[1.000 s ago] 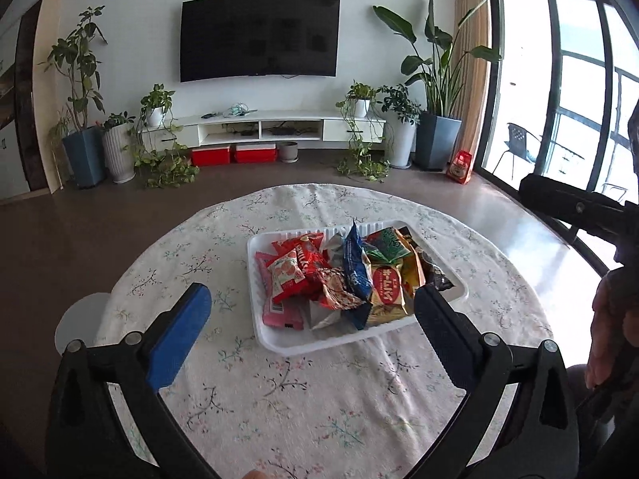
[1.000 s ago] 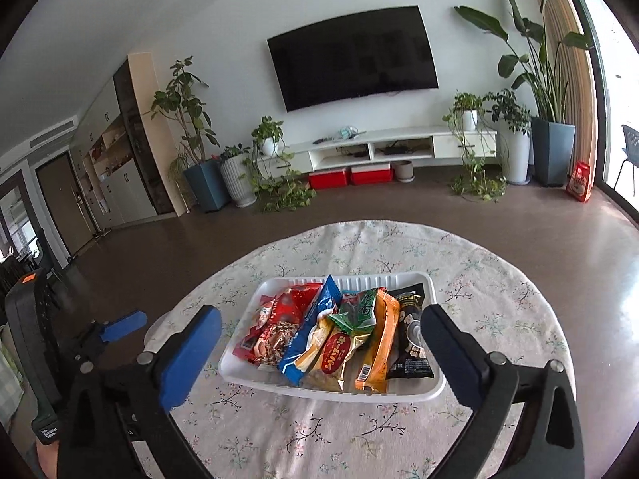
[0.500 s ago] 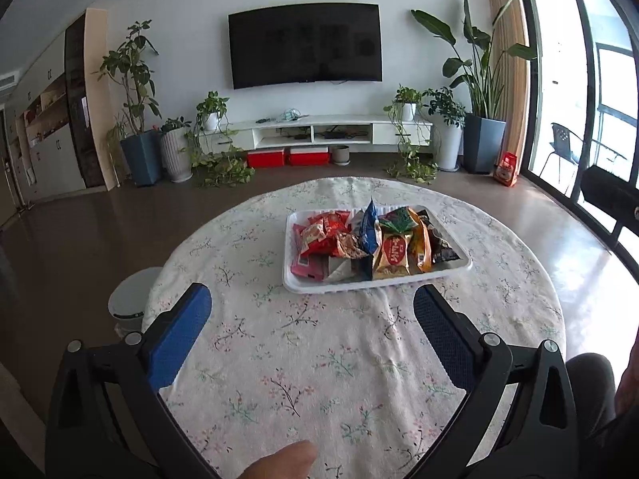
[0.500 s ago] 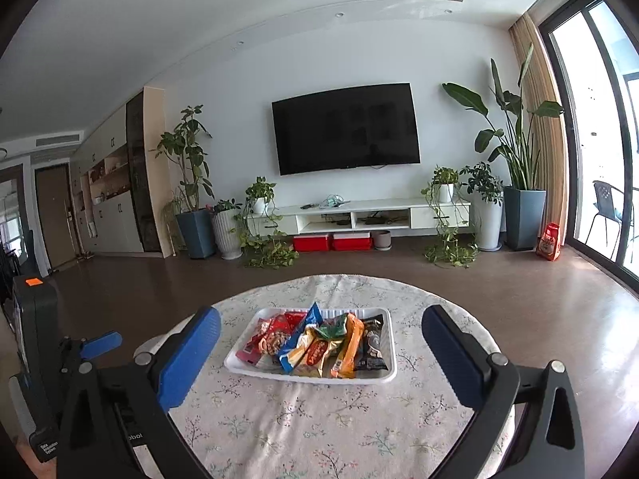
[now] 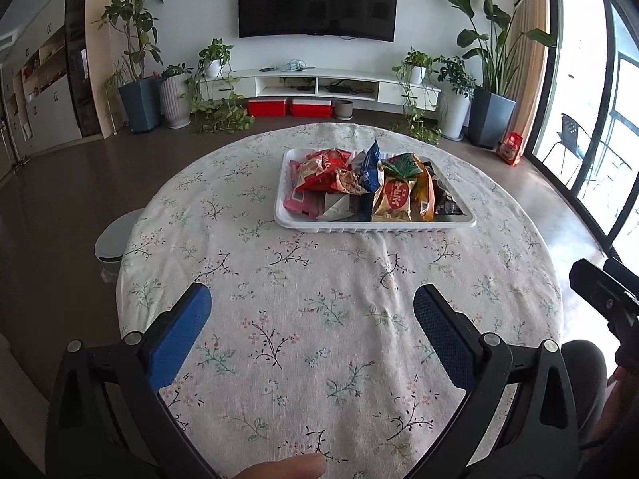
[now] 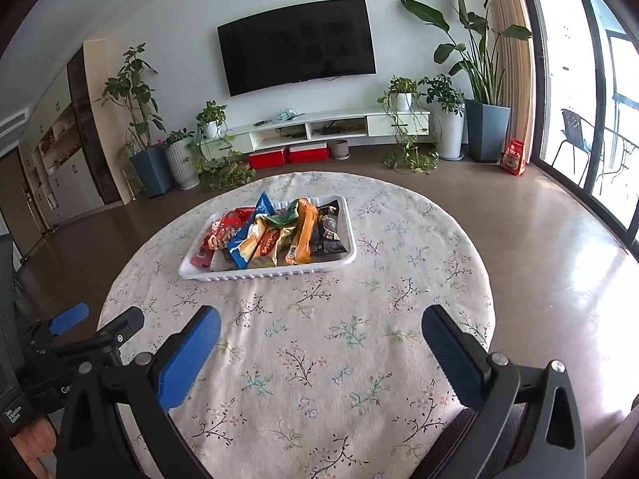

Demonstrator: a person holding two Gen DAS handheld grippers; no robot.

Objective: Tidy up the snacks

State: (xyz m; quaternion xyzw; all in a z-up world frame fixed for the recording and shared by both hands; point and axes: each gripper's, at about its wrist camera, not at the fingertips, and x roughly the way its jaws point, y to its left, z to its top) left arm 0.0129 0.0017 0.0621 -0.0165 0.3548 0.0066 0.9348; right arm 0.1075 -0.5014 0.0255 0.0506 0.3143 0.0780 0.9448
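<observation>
A white tray (image 5: 375, 226) (image 6: 263, 273) sits on the far half of a round table with a floral cloth (image 5: 319, 319) (image 6: 319, 339). Several snack packets (image 5: 371, 183) (image 6: 275, 235) are piled in it, red, blue, gold, orange and dark ones. My left gripper (image 5: 311, 303) hangs open over the near part of the table, well short of the tray, nothing between its blue pads. My right gripper (image 6: 319, 325) is likewise open and empty over the near cloth. The left gripper (image 6: 96, 331) also shows at the left edge of the right wrist view.
A small white bin (image 5: 116, 239) stands on the floor left of the table. Beyond are a TV cabinet (image 5: 319, 84), potted plants (image 5: 139, 92) and red boxes (image 5: 287, 107). Glass doors (image 5: 599, 119) line the right side. A fingertip (image 5: 287, 467) shows at the bottom edge.
Both grippers have drawn back from the tray toward the near edge of the table and stay open. The tray and packets have not moved.
</observation>
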